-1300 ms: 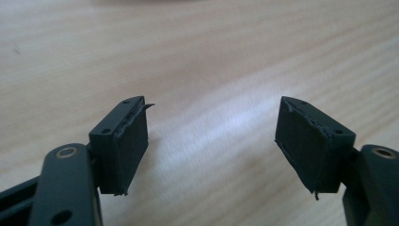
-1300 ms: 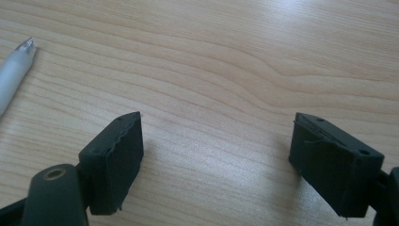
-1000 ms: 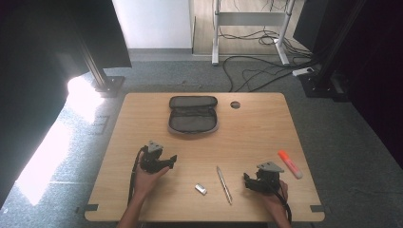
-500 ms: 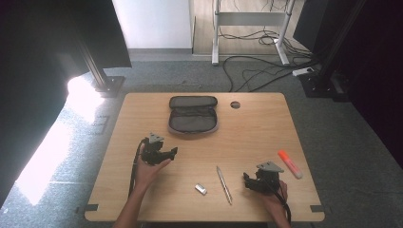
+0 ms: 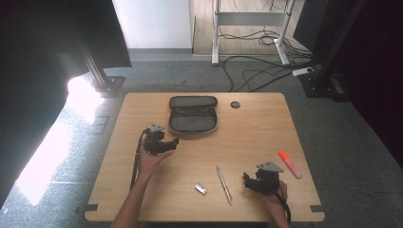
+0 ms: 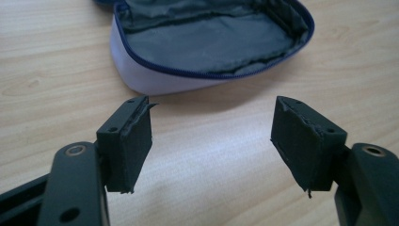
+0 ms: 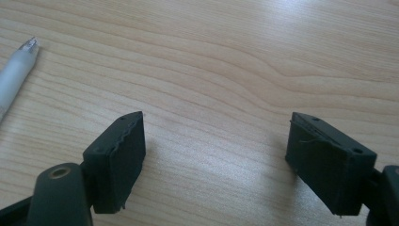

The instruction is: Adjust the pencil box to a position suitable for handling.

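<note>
An open grey pencil case (image 5: 193,116) with a blue zip lies at the back middle of the wooden table (image 5: 256,133). My left gripper (image 5: 172,142) hovers just in front of the pencil case (image 6: 207,42), open, with nothing between its pads (image 6: 136,141). Near the front right, my right gripper (image 5: 246,180) rests low over bare wood, open and empty (image 7: 214,155). A silver pen (image 5: 224,184) lies just left of it, its white end (image 7: 16,75) at the left edge of the right gripper view. A small silver USB stick (image 5: 201,189) lies left of the pen.
An orange highlighter (image 5: 290,164) lies at the right edge, behind the right gripper. A round cable hole (image 5: 235,104) is at the back of the table. Cables trail from both grippers toward the front edge. Dark stands and floor cables surround the table.
The left gripper has moved away from the person and to the right, toward the pencil case. The right gripper has stayed in place.
</note>
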Motion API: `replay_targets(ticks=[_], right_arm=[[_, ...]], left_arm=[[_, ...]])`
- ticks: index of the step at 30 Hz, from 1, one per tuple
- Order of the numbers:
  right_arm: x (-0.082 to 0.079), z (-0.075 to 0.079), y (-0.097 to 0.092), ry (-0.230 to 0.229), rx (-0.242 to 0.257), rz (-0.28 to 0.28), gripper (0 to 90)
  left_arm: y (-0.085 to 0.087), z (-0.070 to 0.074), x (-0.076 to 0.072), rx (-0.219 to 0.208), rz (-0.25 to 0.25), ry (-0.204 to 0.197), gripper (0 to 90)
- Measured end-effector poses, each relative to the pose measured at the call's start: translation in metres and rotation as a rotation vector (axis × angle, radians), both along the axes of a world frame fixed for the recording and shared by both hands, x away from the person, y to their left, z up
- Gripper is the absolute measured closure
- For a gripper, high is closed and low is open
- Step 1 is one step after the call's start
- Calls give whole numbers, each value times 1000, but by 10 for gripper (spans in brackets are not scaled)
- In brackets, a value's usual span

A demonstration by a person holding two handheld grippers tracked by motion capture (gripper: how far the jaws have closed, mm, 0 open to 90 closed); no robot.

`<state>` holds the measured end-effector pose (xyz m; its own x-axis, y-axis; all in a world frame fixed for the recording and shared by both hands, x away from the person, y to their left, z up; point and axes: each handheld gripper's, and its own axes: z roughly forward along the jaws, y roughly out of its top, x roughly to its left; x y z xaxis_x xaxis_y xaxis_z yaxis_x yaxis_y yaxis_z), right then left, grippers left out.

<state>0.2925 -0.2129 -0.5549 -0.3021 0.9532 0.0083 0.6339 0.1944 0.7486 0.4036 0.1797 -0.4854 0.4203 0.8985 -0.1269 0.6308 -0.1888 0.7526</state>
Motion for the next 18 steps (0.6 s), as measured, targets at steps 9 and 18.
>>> replay_targets(ticks=[9,18], right_arm=[[-1,0,2,-1,0,1,198],[-1,0,2,-1,0,1,198]], left_arm=[[0,2,20,17,18,16,296],[4,0,41,-12,73,5,311]])
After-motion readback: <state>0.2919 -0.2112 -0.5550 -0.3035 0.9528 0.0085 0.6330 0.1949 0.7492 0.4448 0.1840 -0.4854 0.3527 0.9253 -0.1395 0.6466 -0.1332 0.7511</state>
